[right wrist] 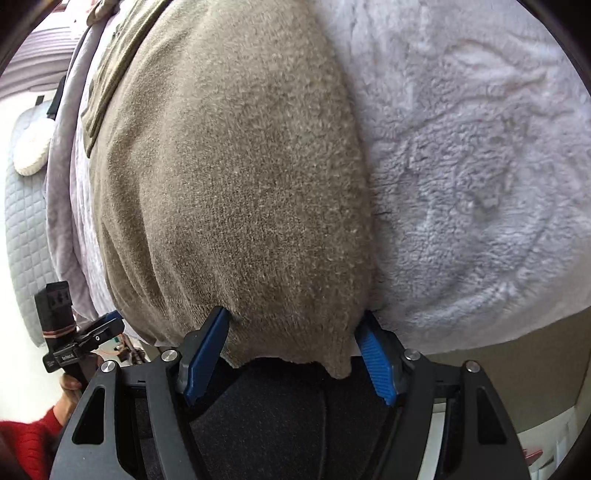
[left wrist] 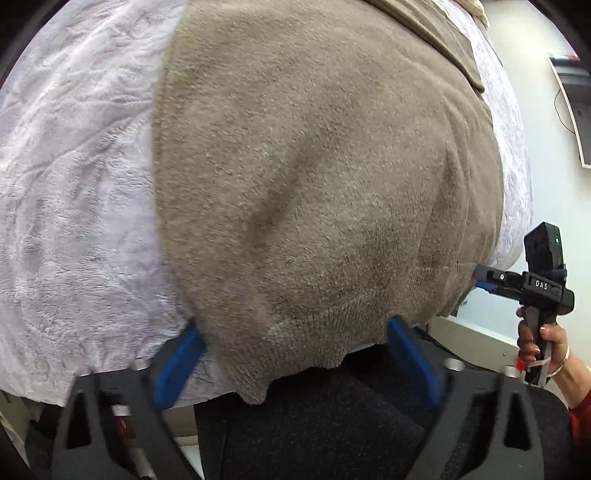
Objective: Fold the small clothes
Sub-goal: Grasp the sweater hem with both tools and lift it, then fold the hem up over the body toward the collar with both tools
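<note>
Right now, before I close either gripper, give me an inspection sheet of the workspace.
Surface: pale fleece blanket, wrinkled.
Job's things: brown knit garment lying flat, near hem overhanging the edge; a folded olive piece beyond it.
Clutter: nothing seen.
Grippers: left gripper and right gripper both open, each straddling a hem corner.
Cables: a thin cord by the wall.
Surroundings: quilted grey pad and white pillow.
</note>
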`<action>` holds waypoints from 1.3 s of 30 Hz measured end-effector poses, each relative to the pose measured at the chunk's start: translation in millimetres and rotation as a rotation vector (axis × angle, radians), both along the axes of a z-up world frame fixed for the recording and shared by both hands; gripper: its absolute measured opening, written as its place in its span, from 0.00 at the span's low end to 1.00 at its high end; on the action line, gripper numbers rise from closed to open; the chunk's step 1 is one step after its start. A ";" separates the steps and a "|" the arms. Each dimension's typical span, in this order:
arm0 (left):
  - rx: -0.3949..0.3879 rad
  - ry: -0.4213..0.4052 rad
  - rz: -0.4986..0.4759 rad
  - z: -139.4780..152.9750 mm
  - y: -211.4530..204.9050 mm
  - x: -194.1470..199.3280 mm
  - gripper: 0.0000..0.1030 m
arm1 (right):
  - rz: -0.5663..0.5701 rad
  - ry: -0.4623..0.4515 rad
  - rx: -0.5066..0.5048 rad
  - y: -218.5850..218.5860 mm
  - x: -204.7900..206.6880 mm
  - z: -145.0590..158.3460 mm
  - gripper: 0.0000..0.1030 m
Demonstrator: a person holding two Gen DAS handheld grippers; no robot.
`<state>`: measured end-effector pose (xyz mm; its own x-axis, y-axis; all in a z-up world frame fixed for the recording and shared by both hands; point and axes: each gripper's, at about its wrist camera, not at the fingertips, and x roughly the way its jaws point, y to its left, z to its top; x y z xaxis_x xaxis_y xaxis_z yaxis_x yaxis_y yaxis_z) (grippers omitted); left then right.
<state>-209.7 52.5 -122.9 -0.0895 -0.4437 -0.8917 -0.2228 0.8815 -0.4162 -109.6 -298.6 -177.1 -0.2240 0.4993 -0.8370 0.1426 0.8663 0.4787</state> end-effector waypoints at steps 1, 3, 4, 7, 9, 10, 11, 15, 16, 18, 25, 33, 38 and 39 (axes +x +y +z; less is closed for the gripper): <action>0.024 0.003 -0.013 1.8 12.3 -1.4 0.57 | -0.012 0.006 0.006 -0.2 -0.7 0.4 0.48; 0.014 -0.004 -0.017 6.6 25.1 -0.8 0.30 | -0.035 0.010 0.048 -1.8 -1.8 5.4 0.12; -0.027 -0.007 0.002 9.2 32.7 -1.0 0.13 | -0.040 0.002 0.068 0.3 0.4 11.2 0.12; -0.106 -0.020 0.045 21.0 49.7 0.1 0.13 | -0.027 -0.017 0.146 3.0 3.1 28.6 0.11; -0.126 -0.040 0.048 31.2 56.5 3.4 0.13 | -0.046 -0.037 0.215 6.0 9.5 42.6 0.11; -0.139 -0.051 0.055 36.8 62.4 4.5 0.13 | -0.056 -0.050 0.240 7.4 12.6 48.5 0.11; -0.153 -0.064 0.067 41.9 63.6 9.3 0.13 | -0.073 -0.067 0.268 8.8 17.9 55.8 0.11; -0.193 -0.134 0.131 62.9 81.1 32.1 0.13 | -0.157 -0.146 0.362 14.0 46.3 75.4 0.11; -0.201 -0.160 0.152 65.5 83.2 38.3 0.13 | -0.173 -0.164 0.382 15.5 54.2 77.9 0.11; -0.196 -0.212 0.184 69.6 90.4 62.0 0.13 | -0.198 -0.197 0.409 19.9 75.2 81.0 0.11; -0.070 -0.307 0.254 67.5 116.8 128.9 0.13 | -0.291 -0.203 0.378 17.6 151.2 65.6 0.11; 0.116 -0.277 0.178 65.5 106.9 155.2 0.14 | -0.349 -0.154 0.287 4.2 181.0 35.6 0.13; 0.250 -0.294 0.111 72.1 100.1 151.4 0.14 | -0.370 -0.132 0.300 -3.5 180.5 30.1 0.17; 0.275 -0.296 0.097 71.9 99.7 151.5 0.14 | -0.370 -0.130 0.298 -4.9 180.5 30.4 0.19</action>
